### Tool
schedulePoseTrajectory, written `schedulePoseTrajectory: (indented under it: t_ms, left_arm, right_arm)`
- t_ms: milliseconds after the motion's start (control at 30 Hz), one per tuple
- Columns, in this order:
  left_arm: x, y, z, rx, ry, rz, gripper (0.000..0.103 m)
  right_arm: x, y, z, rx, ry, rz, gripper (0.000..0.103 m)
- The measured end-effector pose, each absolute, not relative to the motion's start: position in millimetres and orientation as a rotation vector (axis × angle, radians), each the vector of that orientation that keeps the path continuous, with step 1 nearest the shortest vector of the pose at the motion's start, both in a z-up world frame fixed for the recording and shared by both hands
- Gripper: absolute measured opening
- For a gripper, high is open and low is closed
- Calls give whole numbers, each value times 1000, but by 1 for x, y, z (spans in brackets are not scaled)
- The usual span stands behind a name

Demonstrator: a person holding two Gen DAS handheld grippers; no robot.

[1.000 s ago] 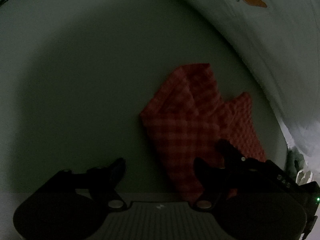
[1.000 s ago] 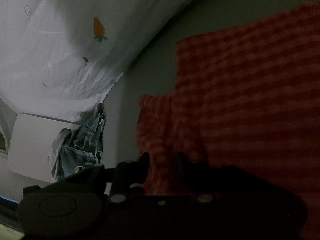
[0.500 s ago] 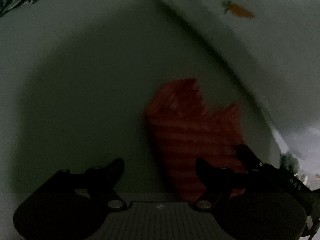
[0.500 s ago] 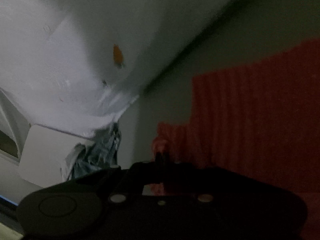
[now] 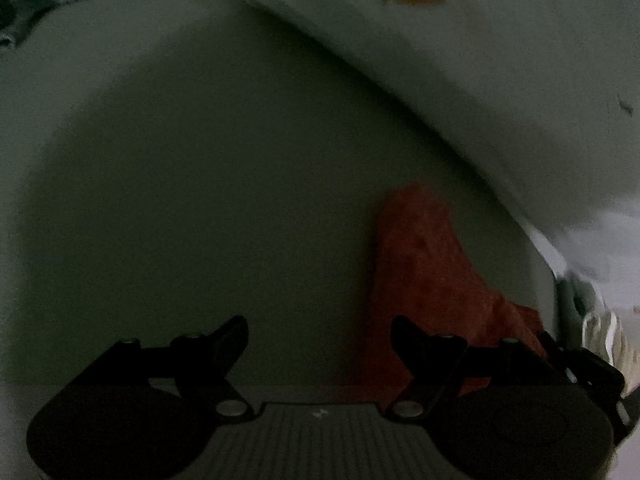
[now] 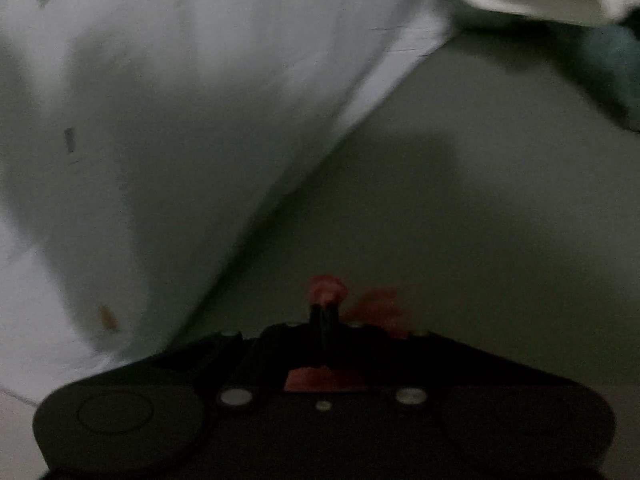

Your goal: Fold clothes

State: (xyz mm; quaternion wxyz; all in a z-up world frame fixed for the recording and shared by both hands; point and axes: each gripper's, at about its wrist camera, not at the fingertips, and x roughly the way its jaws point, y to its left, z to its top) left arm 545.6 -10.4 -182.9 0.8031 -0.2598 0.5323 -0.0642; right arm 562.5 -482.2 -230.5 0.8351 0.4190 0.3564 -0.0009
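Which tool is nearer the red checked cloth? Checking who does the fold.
Right. The right tool is shut on the red checked cloth; the left tool is open, cloth beyond its right finger.

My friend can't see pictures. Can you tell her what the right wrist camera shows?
The right gripper has its jaws shut on a bunched bit of red cloth, held up over a dim grey-green surface. A pale sheet with little carrot prints fills the left side, and the picture is dark and blurry.
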Motion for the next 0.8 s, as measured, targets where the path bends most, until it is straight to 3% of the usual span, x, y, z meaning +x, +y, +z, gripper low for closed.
schedulePoseTrajectory:
  t_ms: [267,767,800]
  left_arm:
    - [537,-39,-203,-546,1246,-262,79]
    - [502,-47,-210,-484,1295,-295,79]
    - [498,-46,-209,-479,1290,-298,79]
  right_arm:
    - [533,-482,-232,858,800,-48,20]
    - [444,-438,-246,836,970,125,20]
    - [442,-436,-245,824,980,130,12]
